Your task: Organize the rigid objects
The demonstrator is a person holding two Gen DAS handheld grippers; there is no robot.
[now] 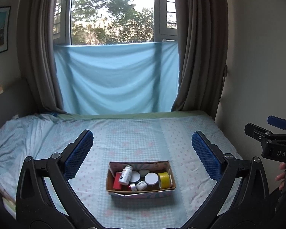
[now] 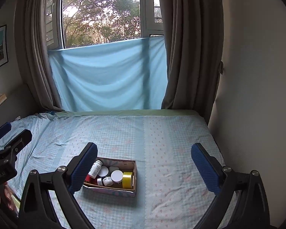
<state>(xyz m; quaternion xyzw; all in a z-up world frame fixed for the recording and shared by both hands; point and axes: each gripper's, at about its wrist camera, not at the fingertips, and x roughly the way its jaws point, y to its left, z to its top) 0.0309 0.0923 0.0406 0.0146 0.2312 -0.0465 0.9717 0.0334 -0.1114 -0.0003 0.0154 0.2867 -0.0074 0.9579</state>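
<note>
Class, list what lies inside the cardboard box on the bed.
Inside the cardboard box: a white pill bottle lying tilted, a yellow tape roll, a white round lid, small jars, something red. Whatever lies beneath them is covered.

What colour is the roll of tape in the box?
Yellow; the roll of tape sits at the box's right end, clearest in the left wrist view.

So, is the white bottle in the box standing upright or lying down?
Lying down, tilted. The white bottle leans across the other items in the cardboard box, with its cap pointing toward the far wall of the box.
</note>
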